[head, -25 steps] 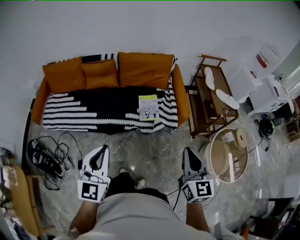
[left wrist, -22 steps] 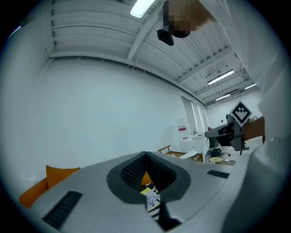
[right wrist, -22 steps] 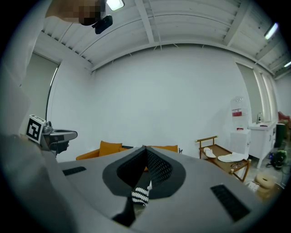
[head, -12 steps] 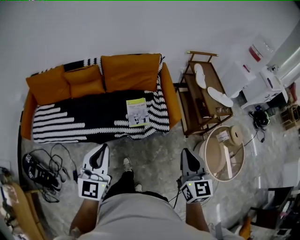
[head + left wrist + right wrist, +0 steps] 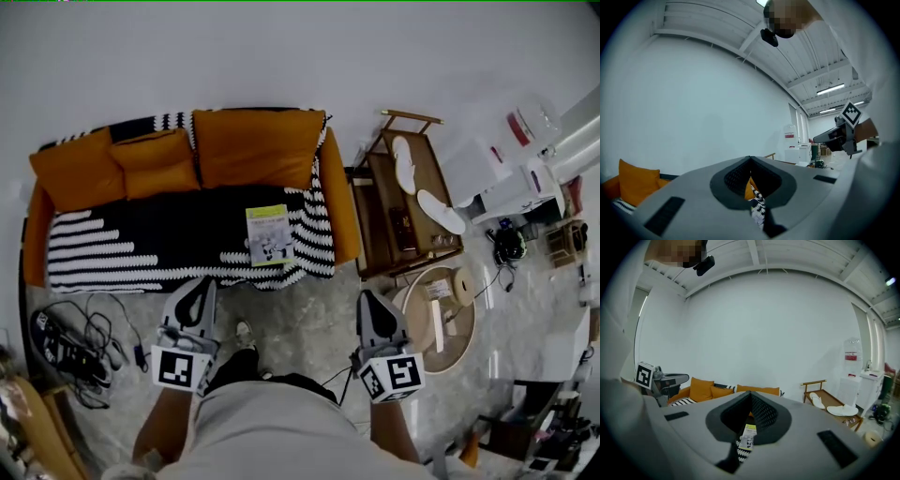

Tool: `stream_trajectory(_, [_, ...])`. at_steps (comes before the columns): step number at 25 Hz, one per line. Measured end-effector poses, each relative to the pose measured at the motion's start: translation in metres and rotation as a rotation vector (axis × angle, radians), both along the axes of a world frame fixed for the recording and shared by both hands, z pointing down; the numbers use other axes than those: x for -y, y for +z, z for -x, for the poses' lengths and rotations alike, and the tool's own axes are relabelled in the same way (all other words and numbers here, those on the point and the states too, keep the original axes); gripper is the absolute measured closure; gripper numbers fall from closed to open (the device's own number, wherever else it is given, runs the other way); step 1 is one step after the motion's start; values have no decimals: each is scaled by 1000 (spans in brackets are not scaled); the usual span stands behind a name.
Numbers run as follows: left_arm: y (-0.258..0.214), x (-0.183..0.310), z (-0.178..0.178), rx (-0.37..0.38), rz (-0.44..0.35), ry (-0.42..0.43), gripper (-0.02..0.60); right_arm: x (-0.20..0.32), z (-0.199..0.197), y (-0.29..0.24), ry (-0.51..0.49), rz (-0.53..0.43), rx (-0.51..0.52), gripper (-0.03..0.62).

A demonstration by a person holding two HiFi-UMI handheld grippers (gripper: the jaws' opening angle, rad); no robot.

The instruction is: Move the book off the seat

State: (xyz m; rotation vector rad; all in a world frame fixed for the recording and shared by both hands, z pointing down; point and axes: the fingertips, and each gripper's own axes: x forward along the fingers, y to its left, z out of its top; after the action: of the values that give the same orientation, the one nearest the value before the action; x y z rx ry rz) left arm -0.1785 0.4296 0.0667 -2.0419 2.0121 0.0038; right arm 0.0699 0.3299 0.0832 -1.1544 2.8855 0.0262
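The book [image 5: 269, 234], pale with a yellow-green top, lies flat on the black-and-white striped blanket [image 5: 141, 246] near the right end of the orange sofa [image 5: 260, 142]. My left gripper [image 5: 203, 282] and right gripper [image 5: 362, 296] hover over the floor just short of the sofa's front edge, both shut and holding nothing. The book lies between them and a little ahead. In the right gripper view the book [image 5: 749, 434] shows through the gap below the closed jaws of the right gripper [image 5: 751, 393]. The left gripper [image 5: 750, 159] looks past the sofa's right end at striped blanket [image 5: 758, 208].
A wooden rack [image 5: 386, 223] holding white slippers [image 5: 441, 210] stands right of the sofa. A round wooden table [image 5: 441, 314] is beside my right gripper. Tangled cables and a power strip [image 5: 75, 345] lie on the floor at left. White appliances [image 5: 511, 178] stand at far right.
The sofa and book have come nearer and slid left in the head view as I walked up. Both grippers advanced with me, still shut and empty.
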Motion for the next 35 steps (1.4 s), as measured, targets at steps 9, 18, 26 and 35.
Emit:
stream_trajectory(9, [-9, 50, 37, -23, 8, 43, 565, 25, 40, -10, 5, 30, -39, 572])
stream_trajectory(18, [-21, 90, 24, -35, -3, 55, 565, 60, 27, -19, 11, 24, -28, 572])
stream_trajectory(26, [-26, 119, 0, -39, 3, -9, 565, 111, 42, 17, -192, 136, -7, 572])
stream_trajectory(35, [9, 146, -2, -77, 80, -142, 565, 164, 78, 121, -406, 360, -143, 571])
